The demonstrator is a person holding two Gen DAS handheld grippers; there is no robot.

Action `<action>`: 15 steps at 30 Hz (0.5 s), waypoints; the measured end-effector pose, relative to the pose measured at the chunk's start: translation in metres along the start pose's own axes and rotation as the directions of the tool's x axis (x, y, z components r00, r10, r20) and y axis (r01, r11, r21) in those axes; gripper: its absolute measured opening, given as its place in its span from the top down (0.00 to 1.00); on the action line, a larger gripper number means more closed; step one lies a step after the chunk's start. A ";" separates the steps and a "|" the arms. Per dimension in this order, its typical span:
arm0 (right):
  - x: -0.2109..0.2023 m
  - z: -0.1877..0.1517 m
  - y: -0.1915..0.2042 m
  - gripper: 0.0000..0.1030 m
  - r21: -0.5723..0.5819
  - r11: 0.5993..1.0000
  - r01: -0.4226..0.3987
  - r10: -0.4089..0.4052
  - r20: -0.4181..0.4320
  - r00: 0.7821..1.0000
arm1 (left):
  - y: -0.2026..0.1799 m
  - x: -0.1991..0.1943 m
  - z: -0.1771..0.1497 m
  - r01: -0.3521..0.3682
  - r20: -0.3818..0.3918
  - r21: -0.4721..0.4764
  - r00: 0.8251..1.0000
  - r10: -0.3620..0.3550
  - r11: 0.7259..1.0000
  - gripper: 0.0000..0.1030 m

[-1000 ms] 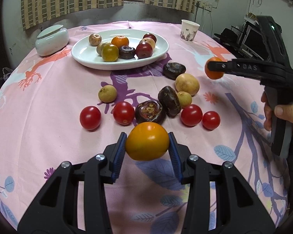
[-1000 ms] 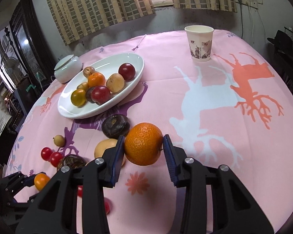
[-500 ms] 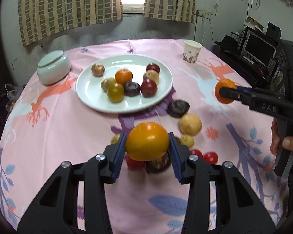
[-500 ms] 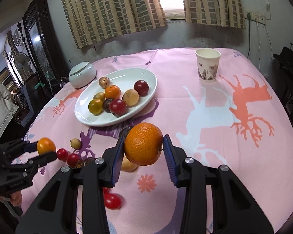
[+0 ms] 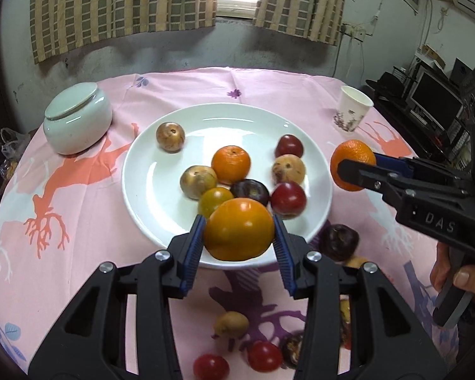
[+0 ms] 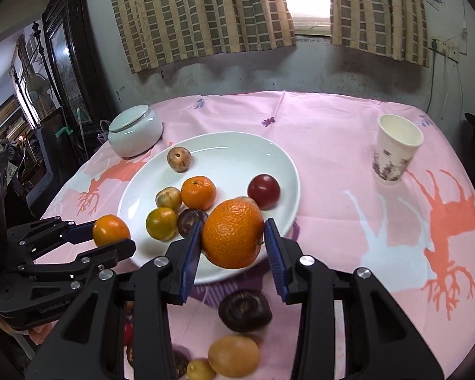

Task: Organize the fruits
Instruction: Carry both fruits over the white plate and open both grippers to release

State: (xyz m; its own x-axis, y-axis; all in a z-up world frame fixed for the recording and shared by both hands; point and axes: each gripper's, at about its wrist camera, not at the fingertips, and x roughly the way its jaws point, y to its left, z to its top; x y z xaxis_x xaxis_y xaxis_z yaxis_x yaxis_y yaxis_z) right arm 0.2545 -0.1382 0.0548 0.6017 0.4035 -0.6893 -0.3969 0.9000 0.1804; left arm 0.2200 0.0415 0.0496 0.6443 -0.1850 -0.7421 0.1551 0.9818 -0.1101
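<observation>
My left gripper [image 5: 239,232] is shut on a smooth orange tomato [image 5: 239,228], held above the near rim of the white plate [image 5: 148,186]. My right gripper [image 6: 232,239] is shut on a dimpled orange mandarin [image 6: 232,232], also over the plate's [image 6: 224,158] near edge. In the left wrist view the right gripper [image 5: 353,166] with its mandarin hangs by the plate's right rim. In the right wrist view the left gripper [image 6: 110,231] with the tomato sits at the plate's left rim. Several fruits lie on the plate, among them a mandarin [image 5: 231,163] and a red plum [image 5: 288,198].
Loose fruit stays on the pink cloth near me: a dark passion fruit [image 6: 245,310], a yellow-brown fruit [image 6: 233,355], red cherry tomatoes [image 5: 264,356] and a small longan [image 5: 231,324]. A lidded celadon jar [image 5: 77,122] stands left of the plate, a paper cup [image 6: 395,150] at the far right.
Both grippers have moved forward and a little up, from over the loose fruit to the plate's near rim, each still gripping its fruit. The plate now looms much larger.
</observation>
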 end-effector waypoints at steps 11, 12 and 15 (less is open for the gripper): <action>0.044 0.002 0.000 0.61 0.041 0.999 0.021 -0.019 -0.053 0.998 | 0.008 0.034 0.008 -0.009 -0.020 -0.019 1.000 0.009 1.000 0.58; 0.046 0.004 0.001 0.61 0.044 0.999 0.021 -0.019 -0.052 0.998 | 0.008 0.036 0.009 -0.010 -0.018 -0.020 1.000 0.009 1.000 0.58; 0.049 0.010 0.000 0.60 0.076 0.997 0.006 -0.004 -0.030 1.000 | 0.007 0.036 0.013 -0.029 0.005 -0.023 1.000 0.029 0.999 0.49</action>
State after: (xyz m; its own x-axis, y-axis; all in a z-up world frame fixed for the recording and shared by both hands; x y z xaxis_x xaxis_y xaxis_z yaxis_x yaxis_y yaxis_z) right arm 0.2914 -0.1171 0.0282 0.5819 0.3948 -0.7110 -0.3392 0.9124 0.2290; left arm 0.2538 0.0413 0.0302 0.6520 -0.1562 -0.7420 0.1190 0.9875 -0.1033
